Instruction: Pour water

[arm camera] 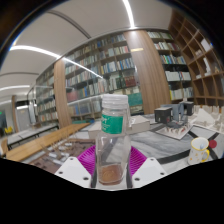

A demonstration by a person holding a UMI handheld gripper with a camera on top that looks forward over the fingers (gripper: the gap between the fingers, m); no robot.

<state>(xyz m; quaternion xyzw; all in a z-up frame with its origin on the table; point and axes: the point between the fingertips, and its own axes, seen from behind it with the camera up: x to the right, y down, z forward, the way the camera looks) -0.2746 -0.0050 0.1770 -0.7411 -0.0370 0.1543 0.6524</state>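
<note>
Between the purple-padded gripper [112, 158] fingers, clamped upright, a clear white-capped plastic bottle [112, 135] could slip when tipped toward twelve o'clock.

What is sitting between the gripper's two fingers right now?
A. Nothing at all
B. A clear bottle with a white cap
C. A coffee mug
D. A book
B: a clear bottle with a white cap and green label stands upright between the fingers of the gripper, its lower part flanked by the magenta pads.
</note>
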